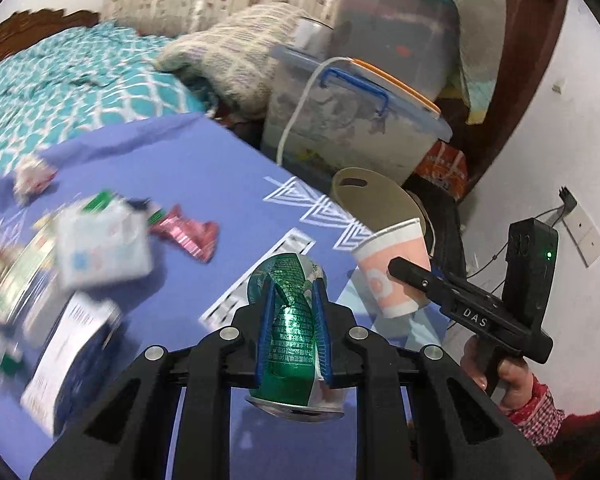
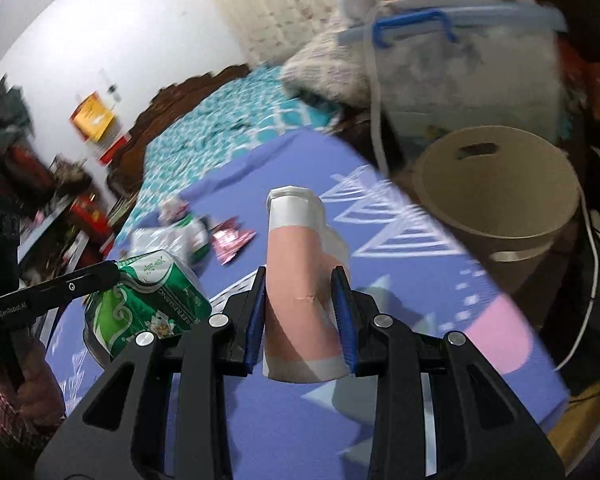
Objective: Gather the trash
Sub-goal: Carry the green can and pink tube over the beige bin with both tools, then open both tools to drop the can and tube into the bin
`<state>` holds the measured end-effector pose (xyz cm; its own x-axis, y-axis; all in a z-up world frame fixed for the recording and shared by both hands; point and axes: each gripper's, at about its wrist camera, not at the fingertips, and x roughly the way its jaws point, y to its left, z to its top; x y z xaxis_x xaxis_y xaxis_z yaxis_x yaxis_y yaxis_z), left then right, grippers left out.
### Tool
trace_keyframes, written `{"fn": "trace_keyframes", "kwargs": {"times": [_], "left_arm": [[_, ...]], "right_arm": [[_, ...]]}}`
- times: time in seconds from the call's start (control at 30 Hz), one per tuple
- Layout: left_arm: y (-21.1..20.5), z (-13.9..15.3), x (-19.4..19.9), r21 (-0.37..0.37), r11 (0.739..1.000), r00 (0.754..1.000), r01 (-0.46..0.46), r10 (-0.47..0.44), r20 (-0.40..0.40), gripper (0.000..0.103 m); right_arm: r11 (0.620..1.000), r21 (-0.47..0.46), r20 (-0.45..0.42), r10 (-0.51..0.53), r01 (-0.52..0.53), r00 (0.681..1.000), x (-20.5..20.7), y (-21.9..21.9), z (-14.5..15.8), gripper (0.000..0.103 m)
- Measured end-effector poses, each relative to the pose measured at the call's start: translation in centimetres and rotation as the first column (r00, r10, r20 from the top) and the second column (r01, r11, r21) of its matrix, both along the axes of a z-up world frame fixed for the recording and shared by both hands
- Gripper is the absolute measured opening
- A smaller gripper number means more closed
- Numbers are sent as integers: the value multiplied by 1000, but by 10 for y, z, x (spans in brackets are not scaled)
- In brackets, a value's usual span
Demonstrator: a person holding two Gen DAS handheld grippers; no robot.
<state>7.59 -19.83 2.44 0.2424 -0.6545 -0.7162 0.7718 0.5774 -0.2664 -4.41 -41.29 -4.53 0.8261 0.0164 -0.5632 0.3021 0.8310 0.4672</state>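
Both hand-held grippers carry trash above a purple-covered worktop (image 1: 204, 168), toward a beige bin.

In the left wrist view, the left hand-held gripper (image 1: 292, 320), bottom centre, is clenched on a crushed green can (image 1: 290, 344), its blue pads pressing the dented sides. The right hand-held gripper (image 2: 302, 312), bottom centre of its own view, grips a squashed pink-and-white paper cup (image 2: 296, 280) between its pads. The beige bin (image 2: 500, 216) stands off the worktop's edge at right of the right wrist view, below a lidded plastic storage box (image 2: 472, 60). More litter, blurred, lies at the left of the left wrist view, among it a pink wrapper (image 1: 188, 234) and a white carton (image 1: 104, 244). A teal patterned bed (image 1: 60, 92) fills the upper left.
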Motion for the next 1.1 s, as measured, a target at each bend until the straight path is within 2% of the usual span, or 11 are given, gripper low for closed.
{"fn": "trace_keyframes", "kwargs": {"times": [0.27,0.47,0.53,0.57,0.6,0.63,0.67,0.73,0.87,0.97,1.1], "left_arm": [[-116,7,30,22,992,992,127,-127,5,16],[-225,1,38,45,972,973,232,-232,10,16],[-250,-5,38,49,970,970,239,-241,27,16],[-262,-9,39,52,971,972,232,-234,35,21],[-272,-14,41,59,973,974,223,-225,39,32],[-277,-18,42,71,975,976,210,-213,42,58],[-281,-21,43,80,979,980,187,-191,52,59],[-279,-23,42,75,980,981,185,-189,46,58],[-246,-16,33,52,985,983,165,-169,77,58],[-208,-12,25,30,990,987,139,-141,71,58],[-127,-18,17,24,998,996,51,-52,68,58]], "right_arm": [[987,5,38,-160,159,986,-6,-77,2,34],[963,-6,10,-269,270,963,3,-139,-11,34],[957,-15,-8,-290,290,957,8,-156,-17,39],[956,-21,-16,-293,292,956,9,-161,-20,39],[954,-27,-26,-299,298,954,10,-163,-24,45],[949,-27,-39,-315,314,948,11,-169,-28,63],[942,-22,-34,-334,334,942,8,-169,-29,68],[935,-6,0,-355,355,935,1,-170,-27,69],[936,-28,34,-351,352,936,-9,-149,-20,67],[955,-4,53,-297,298,953,-7,-124,-17,66],[982,30,56,-187,185,981,6,-83,-16,63]]}}
